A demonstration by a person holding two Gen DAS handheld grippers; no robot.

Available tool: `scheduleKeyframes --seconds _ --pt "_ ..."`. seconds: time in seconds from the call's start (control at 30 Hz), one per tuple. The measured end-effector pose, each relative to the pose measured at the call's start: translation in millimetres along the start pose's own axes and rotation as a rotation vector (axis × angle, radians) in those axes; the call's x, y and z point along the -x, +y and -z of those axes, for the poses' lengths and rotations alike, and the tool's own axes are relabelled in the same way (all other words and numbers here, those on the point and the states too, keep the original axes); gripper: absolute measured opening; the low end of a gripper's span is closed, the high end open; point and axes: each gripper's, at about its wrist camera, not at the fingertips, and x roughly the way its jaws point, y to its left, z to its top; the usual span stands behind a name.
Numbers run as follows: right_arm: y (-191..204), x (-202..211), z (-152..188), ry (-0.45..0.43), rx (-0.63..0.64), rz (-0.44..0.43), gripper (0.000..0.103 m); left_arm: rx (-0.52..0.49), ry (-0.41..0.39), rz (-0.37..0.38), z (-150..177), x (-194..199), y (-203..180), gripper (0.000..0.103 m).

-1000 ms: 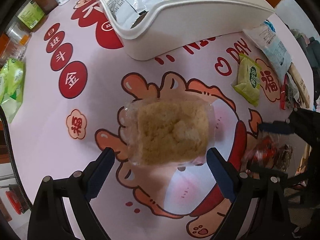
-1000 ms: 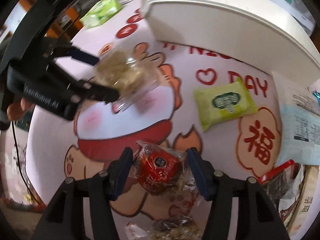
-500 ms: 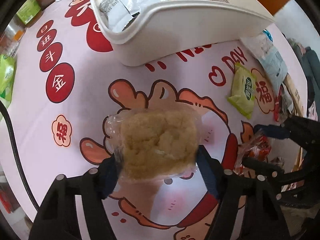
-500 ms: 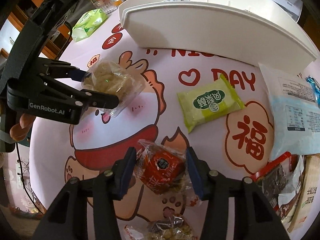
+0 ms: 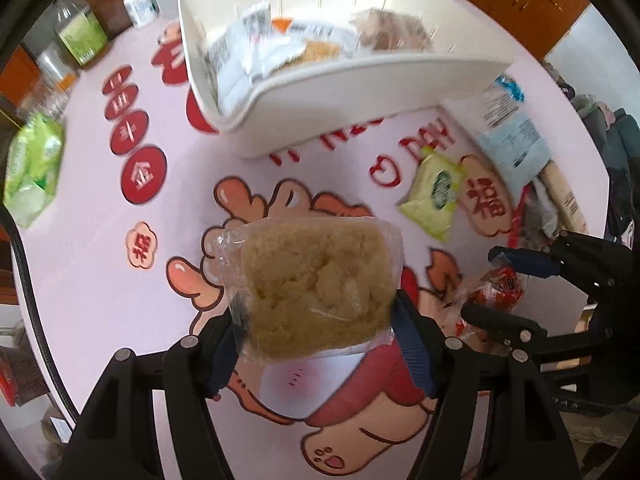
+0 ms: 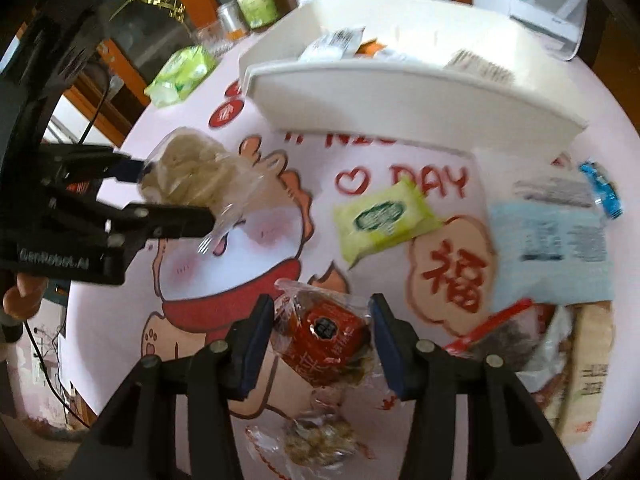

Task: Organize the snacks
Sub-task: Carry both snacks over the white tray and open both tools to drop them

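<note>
Clearly the clear-wrapped, crumbly yellow-brown cake (image 5: 316, 284) is pinched by its sides in the left hand-held gripper (image 5: 316, 344), apparently clear of the pink cartoon-printed counter (image 5: 88, 280), probably so it can travel over the wall of the white plastic bin (image 5: 360, 96) ahead of that gripper. Right of it, the right hand-held gripper (image 6: 320, 340) squeezes a red snack packet in clear wrap (image 6: 324, 336) low over the counter. Beyond its fingertips lies a green snack pouch (image 6: 384, 220), unsorted.

Both tongs, left tongs (image 5: 316, 344) and right tongs (image 6: 322, 350), are matte black frames with silver round screws and blue ribbed pads (image 6: 254, 354). White lettering marks the left one's side; bare fingers (image 6: 24, 296) grip it, with a thin black cable (image 6: 44, 364) trailing below.
</note>
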Motion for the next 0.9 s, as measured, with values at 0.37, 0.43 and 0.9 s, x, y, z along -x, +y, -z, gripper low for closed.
scheduleKeyframes --seconds 0.37,0.43,0.9 --pt "-38 55 -52 -0.134 0.021 0.049 0.049 0.025 -0.094 -0.016 -26 54 -25 0.068" --pt "-44 64 -64 -0.159 0.027 0.067 0.049 0.033 -0.112 -0.03 -33 57 -28 0.068" --pt "-96 99 -139 -0.291 -0.055 0.128 0.049 0.189 -0.286 -0.061 -110 100 -21 0.068"
